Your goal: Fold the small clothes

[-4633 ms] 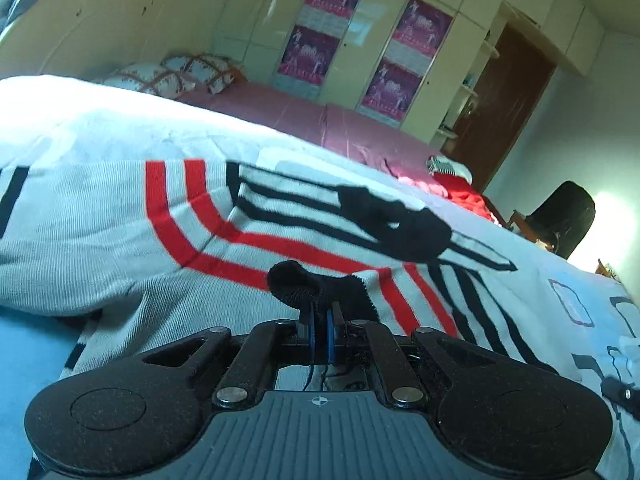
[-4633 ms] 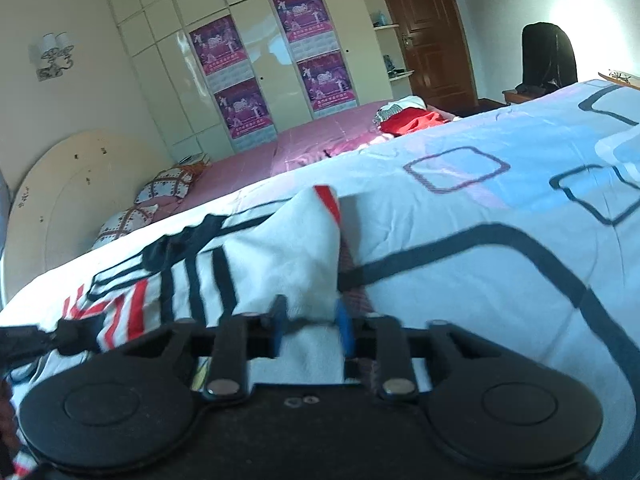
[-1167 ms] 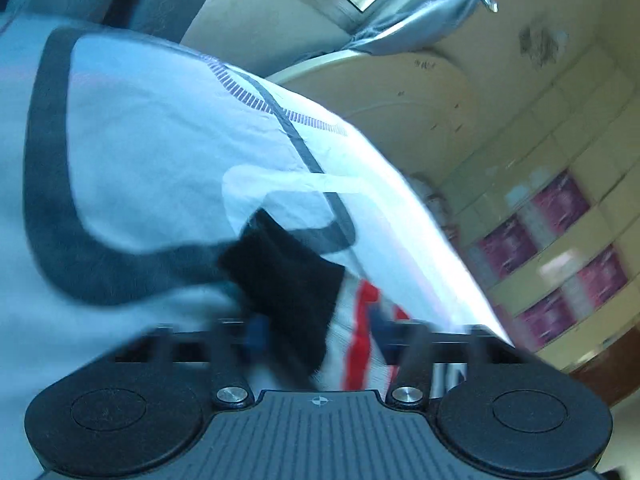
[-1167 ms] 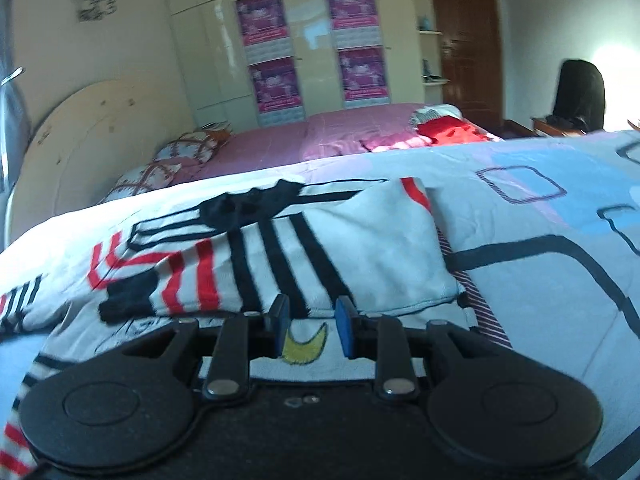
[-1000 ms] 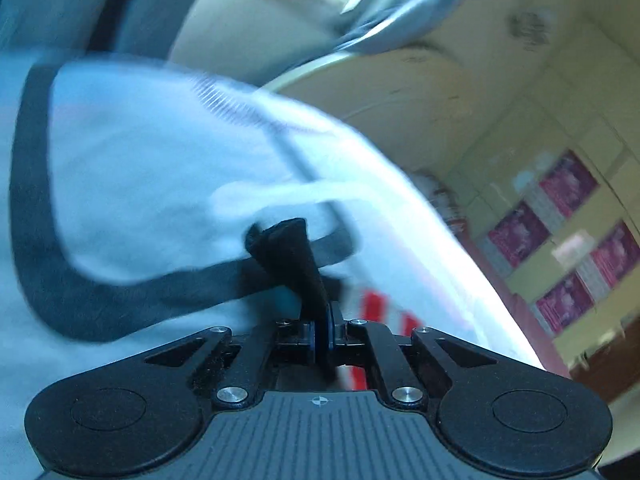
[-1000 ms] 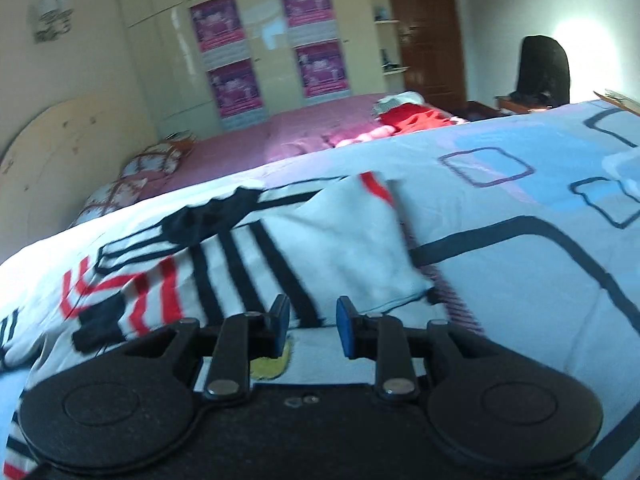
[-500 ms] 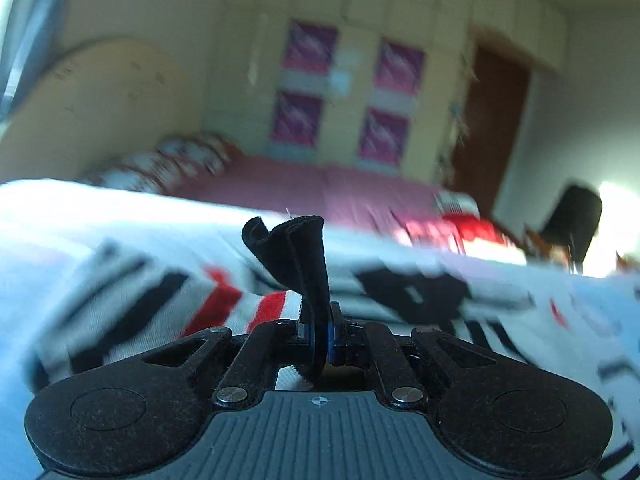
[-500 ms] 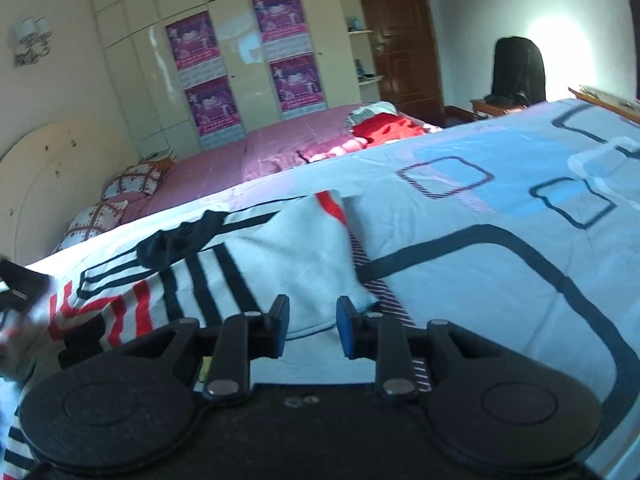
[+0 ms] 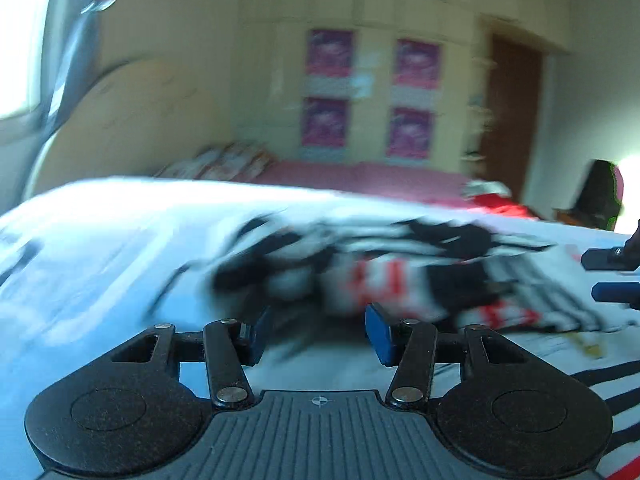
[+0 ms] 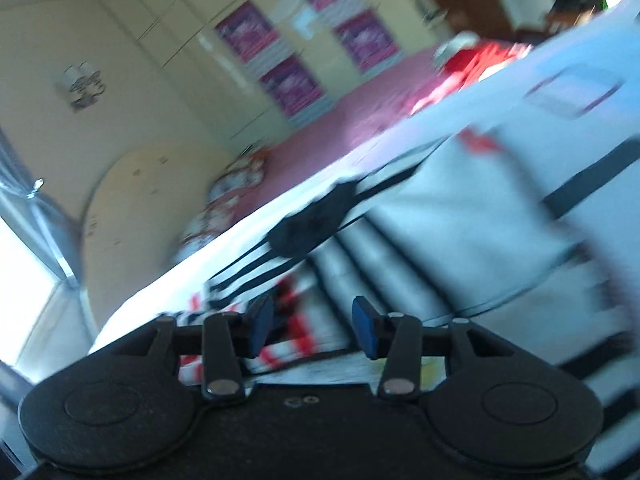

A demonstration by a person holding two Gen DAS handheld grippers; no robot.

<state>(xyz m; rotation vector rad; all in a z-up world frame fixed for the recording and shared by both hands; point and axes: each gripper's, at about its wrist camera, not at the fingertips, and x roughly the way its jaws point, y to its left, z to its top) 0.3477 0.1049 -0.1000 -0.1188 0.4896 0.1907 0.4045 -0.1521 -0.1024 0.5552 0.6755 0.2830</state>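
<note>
The striped sweater (image 9: 420, 280) lies bunched on the bed (image 9: 100, 248), just ahead of the left gripper (image 9: 316, 332), long axis probably crosswise. Both jaws just opened, empty; right gripper (image 10: 312, 328) nearer.

The room has pale yellow walls. A tall cupboard (image 9: 360, 92) fills the far wall, with four purple posters (image 9: 330, 54) stuck on its doors. A brown door (image 9: 508, 120) stands to its right. A bed with a pink cover (image 9: 360, 178) and patterned pillows (image 9: 224, 164) sits by a round cream headboard (image 9: 132, 120). Bright light comes through a window (image 9: 20, 40) on the left. A wall lamp (image 10: 82, 86) hangs high up.
</note>
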